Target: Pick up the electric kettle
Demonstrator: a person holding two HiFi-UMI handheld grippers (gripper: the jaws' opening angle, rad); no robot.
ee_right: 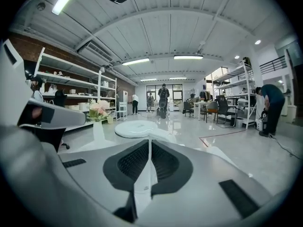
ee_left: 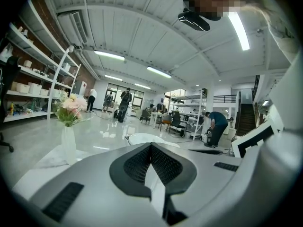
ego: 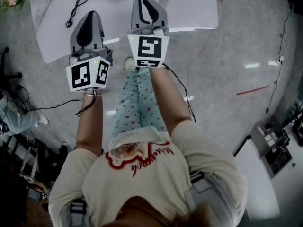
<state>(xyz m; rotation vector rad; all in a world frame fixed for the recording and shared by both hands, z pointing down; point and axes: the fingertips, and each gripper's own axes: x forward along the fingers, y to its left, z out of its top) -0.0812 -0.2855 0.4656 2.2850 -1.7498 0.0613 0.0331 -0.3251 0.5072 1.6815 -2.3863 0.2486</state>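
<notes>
Our left gripper (ee_left: 150, 147) and right gripper (ee_right: 149, 143) hold their jaws clenched on nothing, above the white surface (ego: 189, 8). Ahead of the jaws lies a round white shape (ee_right: 137, 128), seemingly the electric kettle or its base. We judge this the approach: next, open the jaws and reach forward.

Bright ceiling strip lights (ee_left: 110, 55), glare on glossy floor (ego: 258, 65), heavy fisheye vignetting at edges.

Glossy grey floor (ego: 232, 51), shelving (ee_right: 71, 86), ceiling striplights (ee_right: 188, 57)
</notes>
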